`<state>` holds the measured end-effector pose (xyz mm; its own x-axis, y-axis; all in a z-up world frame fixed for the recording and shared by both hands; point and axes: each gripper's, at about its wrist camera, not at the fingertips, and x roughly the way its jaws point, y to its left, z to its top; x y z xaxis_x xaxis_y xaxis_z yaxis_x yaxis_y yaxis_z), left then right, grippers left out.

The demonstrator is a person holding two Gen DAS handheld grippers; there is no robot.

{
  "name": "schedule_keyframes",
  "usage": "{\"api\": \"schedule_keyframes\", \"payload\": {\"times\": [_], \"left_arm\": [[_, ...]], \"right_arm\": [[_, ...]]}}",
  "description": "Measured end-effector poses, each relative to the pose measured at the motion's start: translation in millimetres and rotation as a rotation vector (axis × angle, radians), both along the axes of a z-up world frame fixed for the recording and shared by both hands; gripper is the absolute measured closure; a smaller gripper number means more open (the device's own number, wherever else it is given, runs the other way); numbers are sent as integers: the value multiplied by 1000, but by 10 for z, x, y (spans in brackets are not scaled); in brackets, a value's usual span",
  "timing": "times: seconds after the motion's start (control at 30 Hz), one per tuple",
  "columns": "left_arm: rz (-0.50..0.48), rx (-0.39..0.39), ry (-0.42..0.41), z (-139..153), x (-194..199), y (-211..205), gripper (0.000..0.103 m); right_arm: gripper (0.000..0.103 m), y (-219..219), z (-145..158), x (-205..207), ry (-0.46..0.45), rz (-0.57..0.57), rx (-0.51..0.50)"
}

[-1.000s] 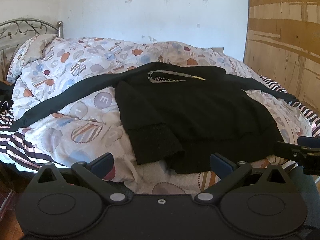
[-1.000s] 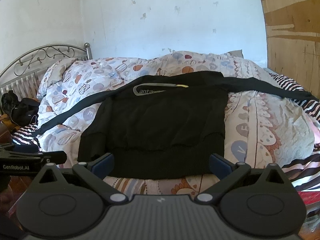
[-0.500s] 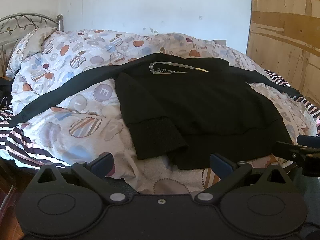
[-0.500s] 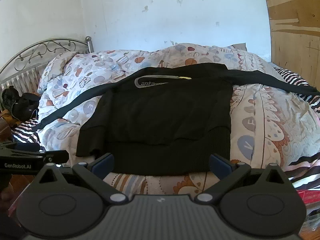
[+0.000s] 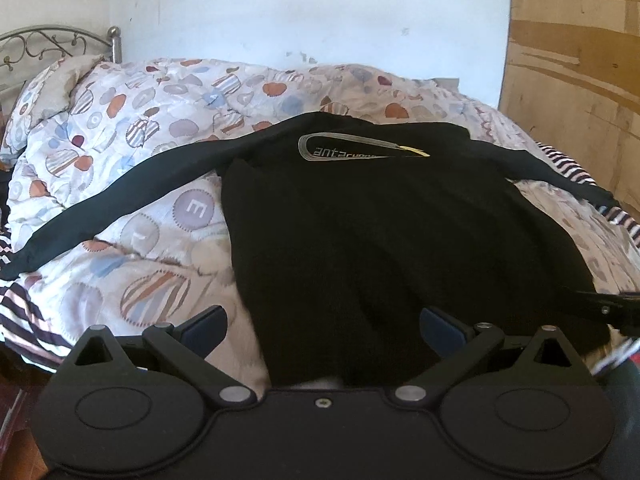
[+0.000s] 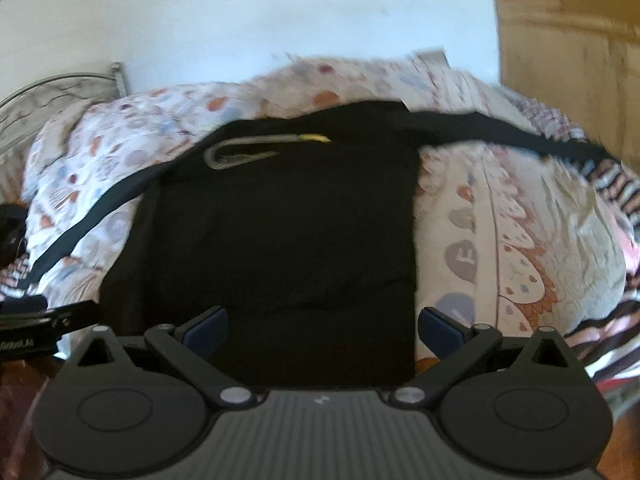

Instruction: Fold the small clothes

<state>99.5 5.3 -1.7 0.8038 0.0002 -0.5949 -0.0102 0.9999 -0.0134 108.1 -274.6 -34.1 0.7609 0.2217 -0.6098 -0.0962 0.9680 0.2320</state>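
Note:
A black long-sleeved top point(image 5: 380, 232) with a silver logo lies spread on a patterned duvet point(image 5: 152, 248), sleeves stretched out left and right. My left gripper point(image 5: 324, 326) is open just above the hem's left part, nothing between its fingers. The right wrist view is blurred; there the same black top point(image 6: 288, 232) fills the middle, and my right gripper point(image 6: 322, 326) stands open over the hem's right part, holding nothing. Each gripper shows at the edge of the other's view.
A metal bedstead point(image 5: 60, 40) and a pillow point(image 5: 52, 92) stand at the far left. A white wall point(image 5: 300, 8) lies behind the bed, a wooden board point(image 5: 576, 60) to the right. Striped bedding point(image 5: 24, 312) hangs at the bed's near edge.
Both grippers have moved forward and down toward the top's hem, which now lies between their open fingers. The top itself has not moved.

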Motion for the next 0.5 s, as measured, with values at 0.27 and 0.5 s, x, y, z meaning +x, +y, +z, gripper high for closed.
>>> {"api": "schedule_keyframes", "payload": {"times": [0.27,0.5], "left_arm": [[43,60,43,189,770,-70,1],[24,69,12,311,1308,-327,1]], "right_arm": [[0,-394,259,621,-29,-80,-81],[0,-778,373,1079,-58,-145,-96]]}}
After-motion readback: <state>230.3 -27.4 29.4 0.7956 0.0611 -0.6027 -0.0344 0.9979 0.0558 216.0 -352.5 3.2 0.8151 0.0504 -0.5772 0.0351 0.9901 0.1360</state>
